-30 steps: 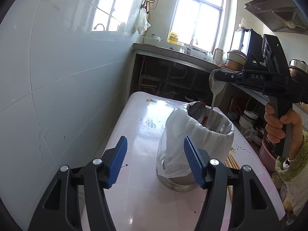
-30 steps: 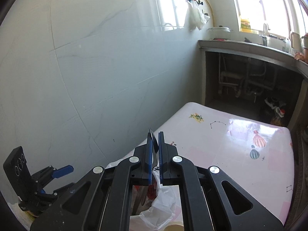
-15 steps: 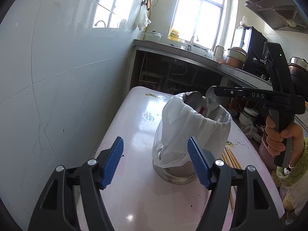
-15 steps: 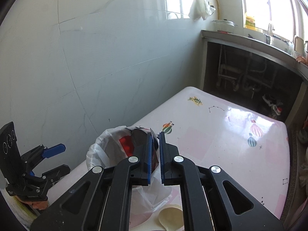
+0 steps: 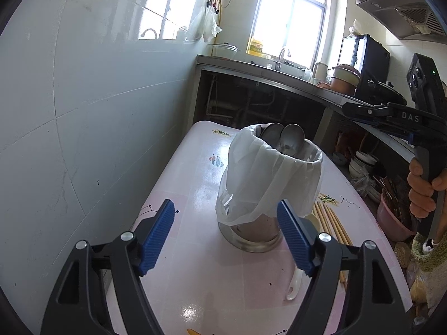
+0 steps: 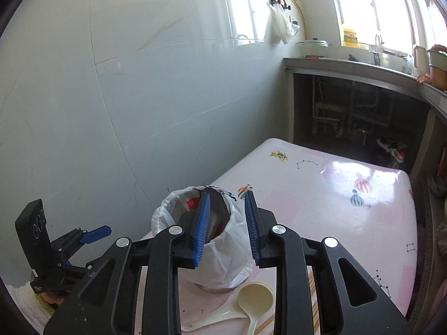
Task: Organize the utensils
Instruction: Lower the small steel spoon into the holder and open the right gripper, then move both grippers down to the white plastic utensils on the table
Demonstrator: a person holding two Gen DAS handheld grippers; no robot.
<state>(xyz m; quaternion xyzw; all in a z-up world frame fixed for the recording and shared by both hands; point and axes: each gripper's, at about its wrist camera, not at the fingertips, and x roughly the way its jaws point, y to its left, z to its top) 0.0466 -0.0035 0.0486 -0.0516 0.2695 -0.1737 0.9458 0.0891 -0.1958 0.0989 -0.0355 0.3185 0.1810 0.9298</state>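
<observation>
Two metal spoons (image 5: 290,139) stand handle-down, bowls up, in a steel pot (image 5: 251,234) lined with a white plastic bag (image 5: 268,178) on the glossy pink table (image 5: 195,293). Both the left gripper (image 5: 226,237) and right gripper (image 6: 225,223) are spread apart, holding nothing. White plastic spoons (image 6: 254,298) and pale chopsticks (image 5: 329,223) lie flat beside the pot.

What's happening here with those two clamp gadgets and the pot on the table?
A person is tidying utensils into a metal pot lined with a white plastic bag. Two metal spoons already stand in it. The right gripper hangs above the pot, jaws open and empty. The left gripper waits in front, also open. A cream plastic spoon and some chopsticks lie on the pink table beside the pot.
</observation>
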